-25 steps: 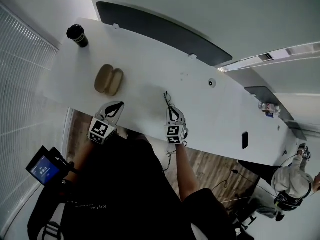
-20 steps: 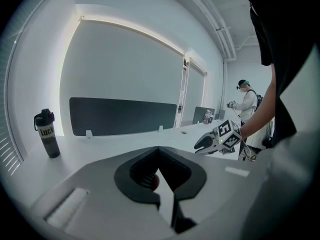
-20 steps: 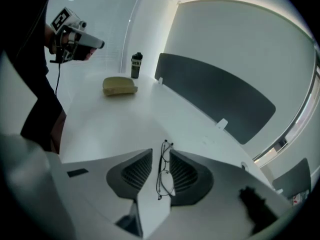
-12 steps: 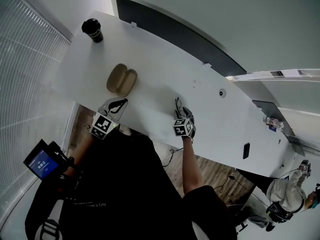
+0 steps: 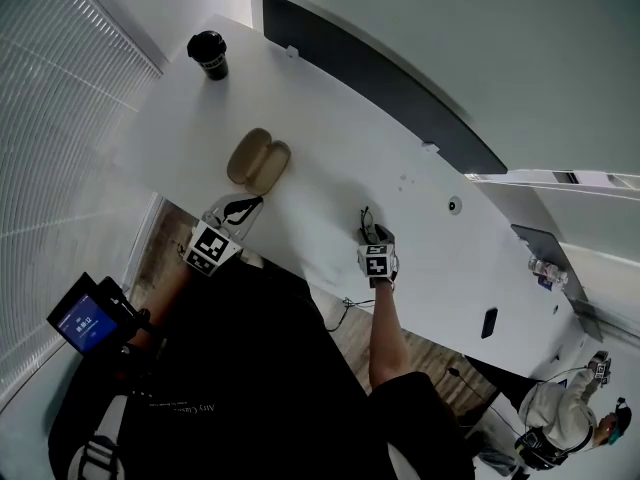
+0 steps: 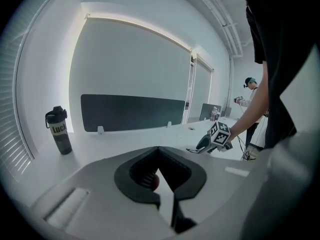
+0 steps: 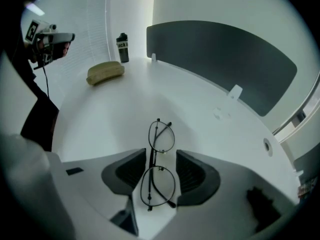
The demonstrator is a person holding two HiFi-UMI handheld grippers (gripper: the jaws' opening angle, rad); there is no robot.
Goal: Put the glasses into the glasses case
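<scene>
Thin-rimmed glasses [image 7: 162, 137] lie folded on the white table [image 7: 100, 119], and they show small in the head view [image 5: 366, 220] too. My right gripper [image 7: 159, 159] points steeply down over them. Its jaws have just been opening and stand open, one on each side of the glasses, with the pads clear of the frame. From the head view this gripper [image 5: 372, 236] sits near the table's front edge. The tan glasses case [image 5: 258, 160] lies open to the left, also seen far off [image 7: 105, 72]. My left gripper [image 5: 235, 211] hangs shut and empty just in front of the case.
A black bottle [image 5: 208, 54] stands at the far left corner, also in the left gripper view [image 6: 59, 130]. A dark divider panel [image 5: 380, 78] runs along the table's back edge. A dark flat object [image 5: 488, 322] lies at the right. Another person [image 5: 555, 428] stands beyond.
My right gripper has dropped toward the table and tipped downward, and its jaws have let go of the glasses, which now rest on the table. My left gripper has shifted slightly toward the case.
</scene>
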